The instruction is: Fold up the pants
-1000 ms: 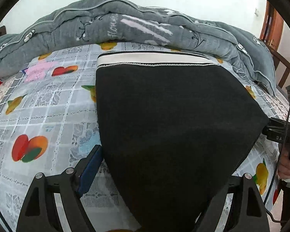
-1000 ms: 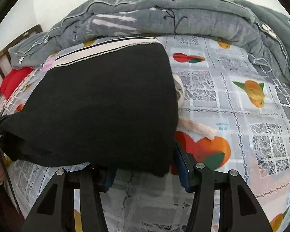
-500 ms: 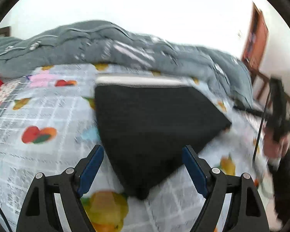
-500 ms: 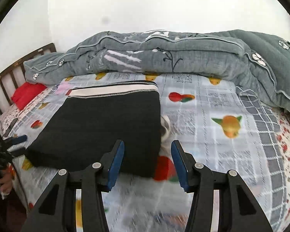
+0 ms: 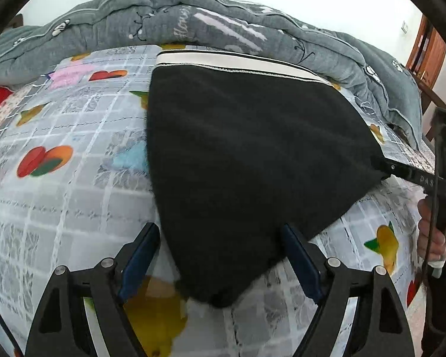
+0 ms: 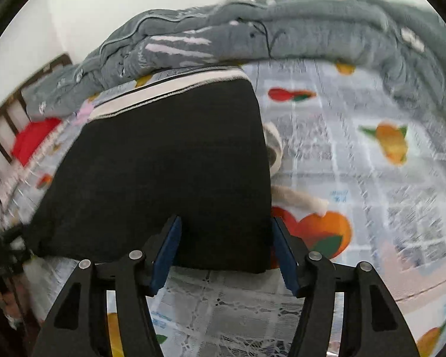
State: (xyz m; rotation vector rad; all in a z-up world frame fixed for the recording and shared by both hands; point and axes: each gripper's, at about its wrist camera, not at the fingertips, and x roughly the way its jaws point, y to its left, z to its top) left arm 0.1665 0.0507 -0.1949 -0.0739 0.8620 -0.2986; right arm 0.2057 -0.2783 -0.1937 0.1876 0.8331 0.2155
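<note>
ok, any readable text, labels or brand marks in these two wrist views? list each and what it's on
"DAS" – white letters on the black bar of the right gripper, cut off by a cable.
"flowers" (roughly) – pale script on the grey quilted comforter, hard to make out.
Small blue mark on the fruit-print bedsheet – too blurred to read.
Black pants: no text.

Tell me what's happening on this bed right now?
A person is folding black pants on a fruit-print bedsheet, a pair of tongs in each hand. The left tongs stand open around a near corner of the folded pants. The right tongs are opening around the other near corner. A grey quilt lies behind.
</note>
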